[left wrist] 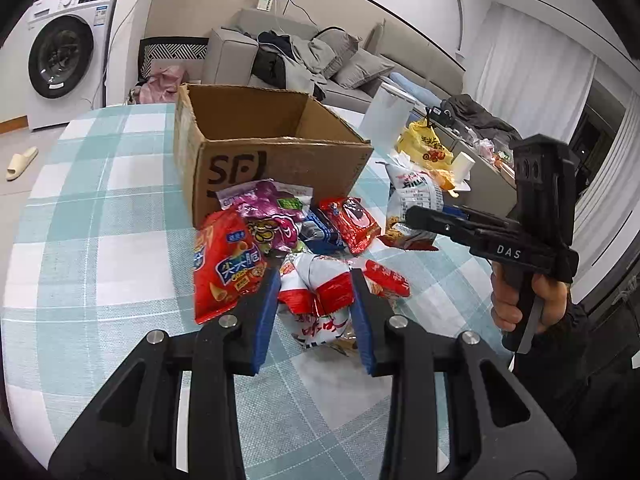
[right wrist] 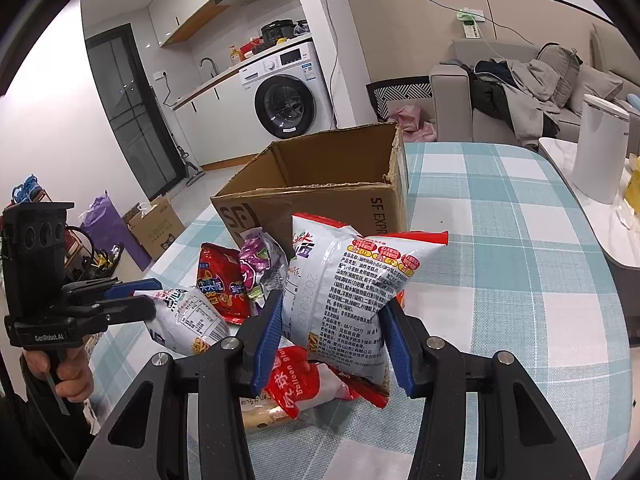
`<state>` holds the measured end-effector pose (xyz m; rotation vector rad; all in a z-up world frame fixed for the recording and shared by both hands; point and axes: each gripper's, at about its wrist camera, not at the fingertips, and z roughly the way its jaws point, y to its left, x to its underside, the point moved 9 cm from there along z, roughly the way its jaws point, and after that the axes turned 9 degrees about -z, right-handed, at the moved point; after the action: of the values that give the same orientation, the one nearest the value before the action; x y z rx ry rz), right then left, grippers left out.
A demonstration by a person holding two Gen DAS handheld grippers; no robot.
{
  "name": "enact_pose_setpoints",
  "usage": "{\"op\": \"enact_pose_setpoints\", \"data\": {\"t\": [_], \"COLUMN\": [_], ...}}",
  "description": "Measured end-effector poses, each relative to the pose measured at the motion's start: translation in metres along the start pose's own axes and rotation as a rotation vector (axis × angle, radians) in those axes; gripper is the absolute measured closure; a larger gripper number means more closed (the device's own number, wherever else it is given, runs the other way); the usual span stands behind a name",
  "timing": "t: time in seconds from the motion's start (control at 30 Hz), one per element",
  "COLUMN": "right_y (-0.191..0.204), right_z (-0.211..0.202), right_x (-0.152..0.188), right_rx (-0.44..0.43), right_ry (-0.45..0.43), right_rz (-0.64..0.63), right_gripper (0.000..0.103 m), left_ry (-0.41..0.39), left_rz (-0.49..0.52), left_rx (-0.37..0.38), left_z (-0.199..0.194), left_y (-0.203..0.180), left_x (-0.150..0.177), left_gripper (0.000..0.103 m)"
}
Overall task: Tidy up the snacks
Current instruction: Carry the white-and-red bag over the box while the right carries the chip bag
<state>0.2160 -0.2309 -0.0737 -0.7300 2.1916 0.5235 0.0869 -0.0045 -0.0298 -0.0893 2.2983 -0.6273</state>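
Two black grippers: left gripper, right gripper. Blue ribbed pads, silver screws, white "DAS" marking, bare-skinned hand, dark sleeve.

Box floor hidden, small print on white bag perhaps illegible

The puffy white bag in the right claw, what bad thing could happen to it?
The right gripper pinches the puffy white bag only near its bottom, so it might slip or get squashed.
The cardboard box has a ragged rim; the bag could snag going in.
The left gripper, holding a smaller white bag, is close; they might bump.
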Motion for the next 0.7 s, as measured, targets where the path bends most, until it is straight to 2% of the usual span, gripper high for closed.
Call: {"op": "enact_pose_setpoints", "data": {"t": [0.53,0.7], "right_y": [0.006,0.011], "right_z": [-0.004,-0.007], "right_x": [-0.005,-0.009], "right_rx": [-0.014,-0.014], "right_ry": [-0.017,-0.025], "right_rz": [-0.01,-0.024], "right_gripper": [0.055,0.055], "left_ry": [-0.014,-0.033], "left_rz": [0.0,0.007], "left_rx": [-0.005,0.005], "left_z": [-0.011,-0.016], "left_y": [-0.001,-0.006], "left_x": [-0.008,-0.02], "left_gripper": [0.072,0.072]}}
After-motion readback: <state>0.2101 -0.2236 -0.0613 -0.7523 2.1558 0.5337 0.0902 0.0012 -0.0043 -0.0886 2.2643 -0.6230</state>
